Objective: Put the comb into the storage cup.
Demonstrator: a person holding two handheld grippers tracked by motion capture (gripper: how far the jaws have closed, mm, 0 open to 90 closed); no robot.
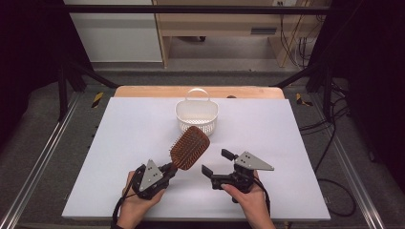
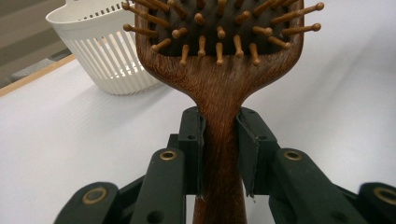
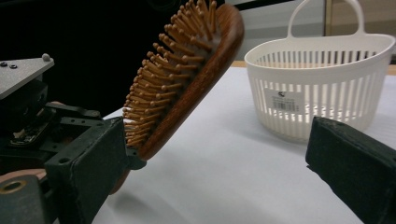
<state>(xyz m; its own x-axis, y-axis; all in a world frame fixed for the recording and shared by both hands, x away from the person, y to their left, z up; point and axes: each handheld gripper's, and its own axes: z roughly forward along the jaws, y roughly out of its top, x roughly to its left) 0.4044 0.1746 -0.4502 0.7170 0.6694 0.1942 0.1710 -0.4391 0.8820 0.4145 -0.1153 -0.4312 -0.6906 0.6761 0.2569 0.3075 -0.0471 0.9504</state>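
A brown wooden hairbrush (image 1: 190, 147) with wooden bristles is held off the table, head tilted up toward the far right. My left gripper (image 1: 168, 168) is shut on its handle (image 2: 220, 140), which sits clamped between the two black pads. The brush head (image 3: 187, 70) leans over the table in the right gripper view. My right gripper (image 1: 216, 162) stands open just right of the brush, nothing between its fingers (image 3: 355, 161). A white slatted basket (image 1: 197, 114) with a loop handle stands behind the brush; the same basket (image 3: 322, 79) is ahead of the right gripper.
The white table top (image 1: 124, 143) lies bare around the basket, with a wooden strip (image 1: 143, 90) along its far edge. Black frame bars and cables stand beyond the table's sides.
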